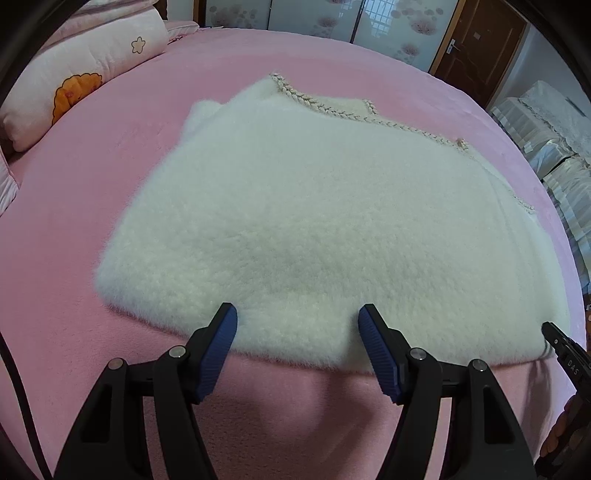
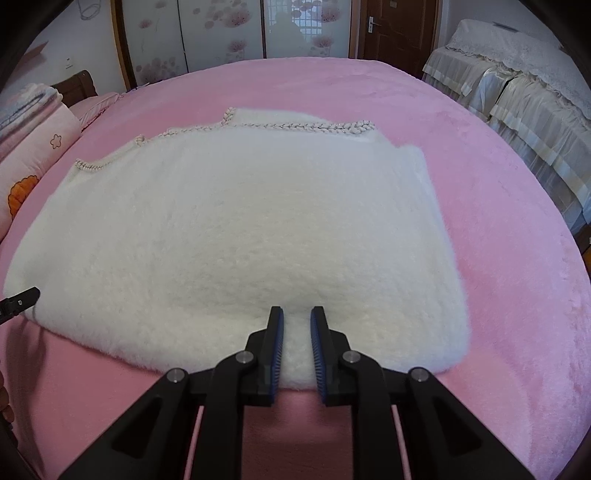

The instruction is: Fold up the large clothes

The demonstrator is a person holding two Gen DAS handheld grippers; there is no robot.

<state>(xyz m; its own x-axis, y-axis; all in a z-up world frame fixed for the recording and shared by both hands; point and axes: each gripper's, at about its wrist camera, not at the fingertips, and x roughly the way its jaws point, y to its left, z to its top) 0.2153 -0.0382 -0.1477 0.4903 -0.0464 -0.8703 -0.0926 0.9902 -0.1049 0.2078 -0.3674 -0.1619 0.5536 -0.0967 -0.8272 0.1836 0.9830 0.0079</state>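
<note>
A white fluffy garment (image 1: 314,221) with braided trim along its far edge lies flat on the pink bed (image 1: 110,155). It also shows in the right wrist view (image 2: 240,229). My left gripper (image 1: 297,317) is wide open, its jaws either side of the garment's near hem on the left part. My right gripper (image 2: 296,321) is narrowly open with a fold of the near hem between its blue pads; its tip shows at the right edge of the left wrist view (image 1: 557,343). The left gripper's tip shows in the right wrist view (image 2: 20,301).
Pink pillows with flower prints (image 1: 74,85) lie at the bed's left end. A cream covered sofa (image 2: 517,92) stands to the right. Sliding wardrobe doors (image 2: 221,33) and a brown door (image 2: 395,29) stand behind the pink bed (image 2: 517,295).
</note>
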